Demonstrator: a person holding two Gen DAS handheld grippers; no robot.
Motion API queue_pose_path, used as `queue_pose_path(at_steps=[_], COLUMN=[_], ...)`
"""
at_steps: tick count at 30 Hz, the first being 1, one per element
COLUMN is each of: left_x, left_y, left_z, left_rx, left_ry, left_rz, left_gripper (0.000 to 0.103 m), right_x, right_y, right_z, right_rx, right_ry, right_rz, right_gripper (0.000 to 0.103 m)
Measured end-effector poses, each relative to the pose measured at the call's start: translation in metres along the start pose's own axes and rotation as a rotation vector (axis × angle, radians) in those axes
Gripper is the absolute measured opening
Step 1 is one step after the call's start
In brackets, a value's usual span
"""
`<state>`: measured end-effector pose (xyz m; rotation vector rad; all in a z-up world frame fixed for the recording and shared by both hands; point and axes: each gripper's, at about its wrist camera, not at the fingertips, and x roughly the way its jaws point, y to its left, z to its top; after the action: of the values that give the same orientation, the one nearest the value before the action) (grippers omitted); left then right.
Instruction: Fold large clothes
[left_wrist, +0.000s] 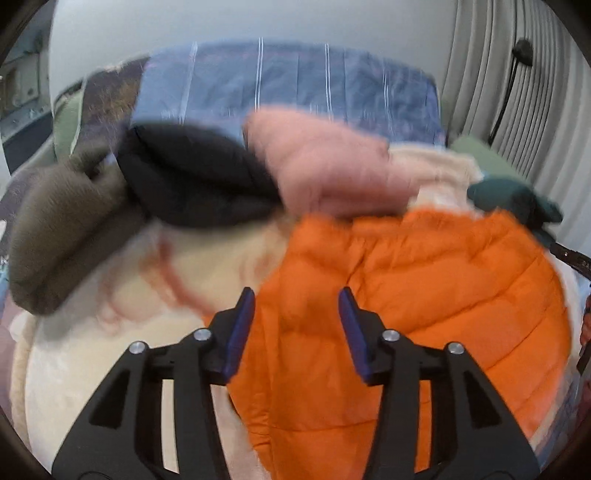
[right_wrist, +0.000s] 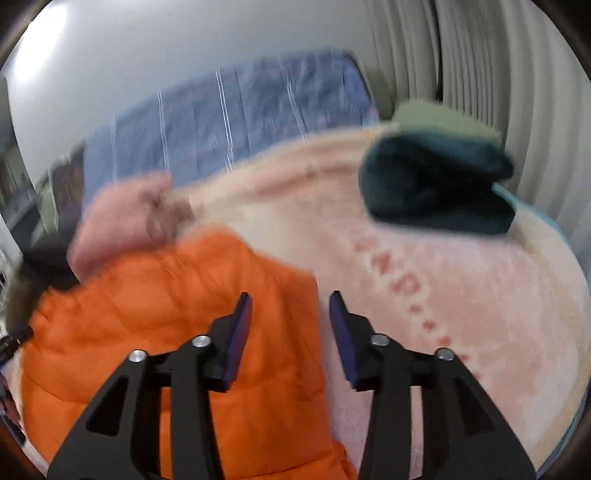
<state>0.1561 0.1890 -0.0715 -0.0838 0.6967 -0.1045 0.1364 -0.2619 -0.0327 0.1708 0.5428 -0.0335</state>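
Note:
An orange quilted puffer jacket (left_wrist: 424, 295) lies on a cream and pink plush blanket (left_wrist: 110, 350) on a bed. My left gripper (left_wrist: 297, 295) is open, above the jacket's left part, holding nothing. In the right wrist view the orange jacket (right_wrist: 166, 306) lies at the left. My right gripper (right_wrist: 290, 297) is open over the jacket's right edge, with the plush blanket (right_wrist: 461, 295) to its right. Both views are blurred by motion.
Behind the jacket lie a pink garment (left_wrist: 332, 166), a black padded garment (left_wrist: 192, 177) and a brown fleece one (left_wrist: 62, 229). A dark green folded garment (right_wrist: 439, 184) sits at the back right. A blue striped sheet (left_wrist: 288, 81) and curtains (right_wrist: 517, 74) are beyond.

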Motion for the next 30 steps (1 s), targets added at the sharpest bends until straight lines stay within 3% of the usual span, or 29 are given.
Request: queue_pose_path(at_steps=[3,6,9,11,12,15,20,30], left_x=[-0.023,-0.005,0.039,0.074,0.087,0.098,0.103,0.116], left_y=[-0.026,-0.061,-0.092,-0.101,-0.101,-0.085,-0.077,-0.069], left_z=[0.024,0.032,0.026,0.014,0.007,0.001,-0.008,-0.013], left_rx=[0.0,0.019,0.035,0.069,0.092,0.04,0.015,-0.031], left_ry=[-0.087,-0.037,0.038,0.086,0.094,0.067,0.06,0.088], left_rz=[-0.058,-0.072,-0.004,0.101,0.151,0.119,0.084,0.044], left_gripper=[0.053,0.061,0.069,0.075,0.081,0.082,0.084,0.086], right_x=[-0.007,0.015,0.059,0.096,0.114,0.121,0.125,0.14], right_y=[0.039,0.081,0.102,0.098,0.088,0.07,0.068,0.069], right_z=[0.008,0.005,-0.008,-0.024,-0.031,-0.035,-0.041,-0.047], right_rx=[-0.066,-0.14,-0.189,-0.208,-0.178,-0.097,-0.1,-0.08], right_ry=[-0.035,0.016,0.082,0.147,0.176,0.179,0.158,0.204], right_rz=[0.071,0.128,0.045,-0.02,0.01,0.077,0.095,0.118], right_gripper=[0.062,0.067,0.077,0.083,0.085,0.086,0.088,0.089])
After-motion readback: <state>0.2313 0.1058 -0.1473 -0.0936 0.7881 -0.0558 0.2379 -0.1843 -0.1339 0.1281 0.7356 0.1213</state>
